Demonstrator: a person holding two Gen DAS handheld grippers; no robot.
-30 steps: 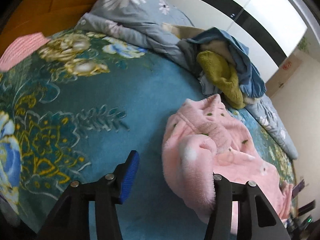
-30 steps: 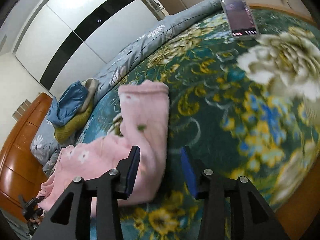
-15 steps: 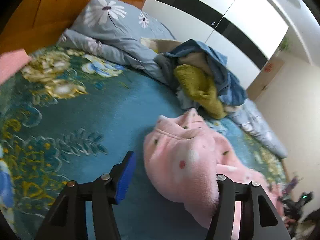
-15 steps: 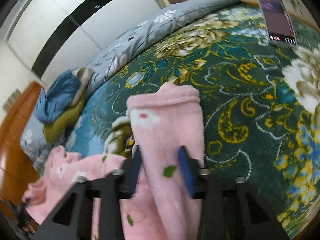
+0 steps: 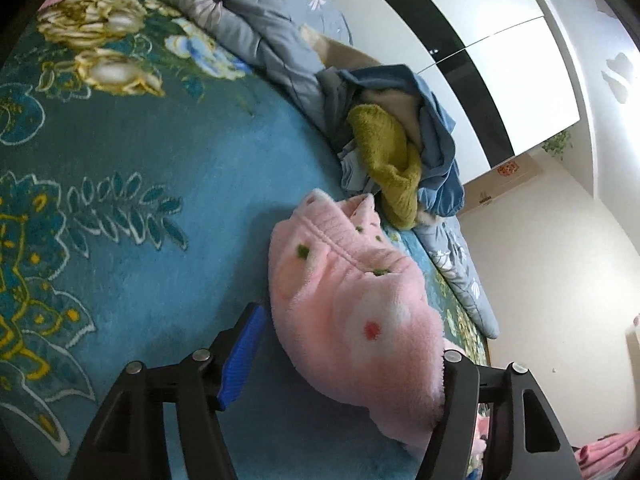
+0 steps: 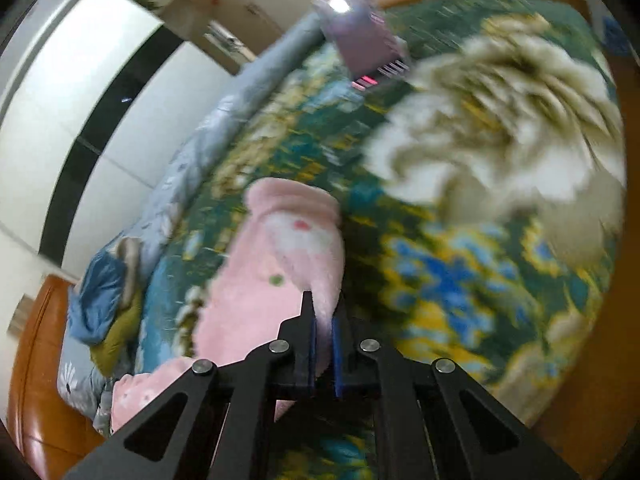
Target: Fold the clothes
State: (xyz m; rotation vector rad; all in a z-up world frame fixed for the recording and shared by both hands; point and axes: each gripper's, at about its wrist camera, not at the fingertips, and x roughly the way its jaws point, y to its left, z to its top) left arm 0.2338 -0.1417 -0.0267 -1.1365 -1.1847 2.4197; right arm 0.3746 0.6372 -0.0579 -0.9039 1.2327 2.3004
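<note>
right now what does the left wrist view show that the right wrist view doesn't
Only the left wrist view shows the left tongs, jaws opening around the bunched end of the fluffy pink flower-print garment, with only the far pad against it.

Only the right wrist view shows the right tongs shut on the garment's narrow cuffed part, a lit phone-like screen lying further up the bed, and a wooden bed edge.

Both show the pink garment, the teal floral blanket, the blue and olive clothes pile and the grey flowered quilt.
</note>
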